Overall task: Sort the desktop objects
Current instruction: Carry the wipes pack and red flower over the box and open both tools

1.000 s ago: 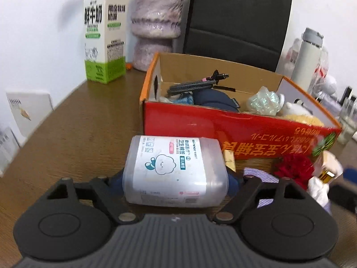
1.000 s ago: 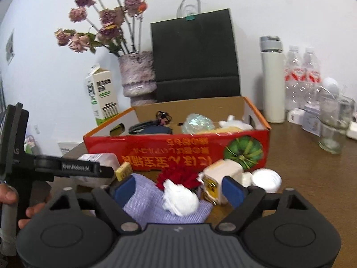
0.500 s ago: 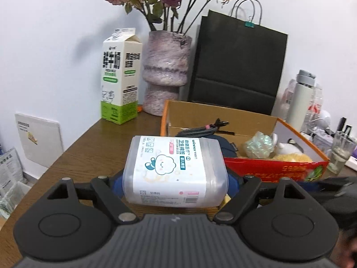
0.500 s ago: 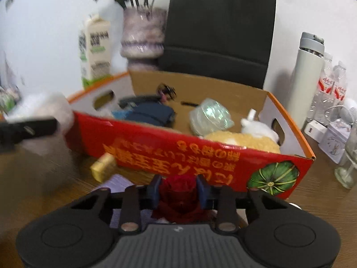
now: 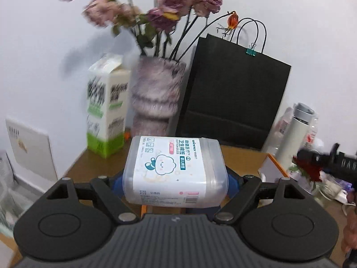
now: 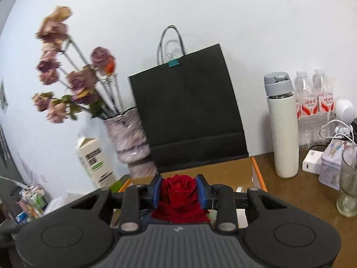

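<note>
My left gripper [image 5: 175,182] is shut on a clear cotton bud box [image 5: 175,170] with a white label, held lying sideways in the air above the wooden table [image 5: 89,163]. My right gripper [image 6: 178,191] is shut on a red rose [image 6: 179,189], raised above the cardboard box [image 6: 256,174], whose orange-edged rim shows just behind it. In the left wrist view the right gripper with the rose [image 5: 309,170] appears at the right, and a corner of the cardboard box [image 5: 273,167] shows below it.
A black paper bag [image 6: 189,111], a pink vase of dried roses [image 6: 130,140] and a milk carton [image 6: 94,163] stand at the back. A white flask [image 6: 283,131], water bottles [image 6: 314,102], a charger [image 6: 312,164], a tin [image 6: 332,164] and a glass [image 6: 349,183] stand right.
Both grippers have risen. The right gripper closed on the red rose and lifted it off the table. The left gripper lifted the cotton bud box higher, above the cardboard box.
</note>
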A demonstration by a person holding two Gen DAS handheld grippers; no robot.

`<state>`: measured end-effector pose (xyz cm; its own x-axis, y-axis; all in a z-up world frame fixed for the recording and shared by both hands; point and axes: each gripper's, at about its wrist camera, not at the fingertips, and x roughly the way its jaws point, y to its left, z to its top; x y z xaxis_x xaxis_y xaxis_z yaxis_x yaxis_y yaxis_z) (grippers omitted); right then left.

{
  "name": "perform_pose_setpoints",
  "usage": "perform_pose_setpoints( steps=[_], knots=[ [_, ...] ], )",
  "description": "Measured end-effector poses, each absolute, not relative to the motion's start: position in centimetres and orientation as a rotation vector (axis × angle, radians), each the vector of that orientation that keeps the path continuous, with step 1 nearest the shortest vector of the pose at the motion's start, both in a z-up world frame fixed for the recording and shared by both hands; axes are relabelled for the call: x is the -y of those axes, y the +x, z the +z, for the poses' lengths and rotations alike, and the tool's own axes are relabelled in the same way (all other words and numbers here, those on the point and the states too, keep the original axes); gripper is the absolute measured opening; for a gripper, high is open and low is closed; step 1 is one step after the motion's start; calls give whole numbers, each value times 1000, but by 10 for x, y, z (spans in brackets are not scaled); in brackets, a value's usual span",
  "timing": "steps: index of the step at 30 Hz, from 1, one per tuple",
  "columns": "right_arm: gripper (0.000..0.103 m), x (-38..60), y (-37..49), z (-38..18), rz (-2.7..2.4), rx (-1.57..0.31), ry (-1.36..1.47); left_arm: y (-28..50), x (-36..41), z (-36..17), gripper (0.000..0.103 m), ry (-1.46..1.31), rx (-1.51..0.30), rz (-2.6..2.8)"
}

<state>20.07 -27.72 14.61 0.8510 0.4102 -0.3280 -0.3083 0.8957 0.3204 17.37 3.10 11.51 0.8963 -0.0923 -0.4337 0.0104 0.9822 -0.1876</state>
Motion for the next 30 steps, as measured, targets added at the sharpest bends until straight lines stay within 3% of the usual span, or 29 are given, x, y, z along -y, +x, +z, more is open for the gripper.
perform_pose_setpoints(
  steps=[4,13,16,18,20,21,30],
  knots=[
    [32,276,250,139,363,-433,245,229,-10,114,84,-136,-439,2],
    [37,272,329,110,260,-530,258,323,6,68,84,-42,-661,23],
    [53,267,342,102,270,-549,267,330,0,60,86,-49,-677,7],
    [54,267,349,98,280,-553,297,328,-3,62,89,-59,-674,-1],
    [72,269,354,94,267,-567,343,324,-6,66,98,-63,-654,-14],
    [76,270,355,92,254,-584,371,322,-7,70,100,-58,-643,-13],
    [87,294,314,120,263,-588,459,287,-15,101,103,-125,-699,-3]
  ],
)
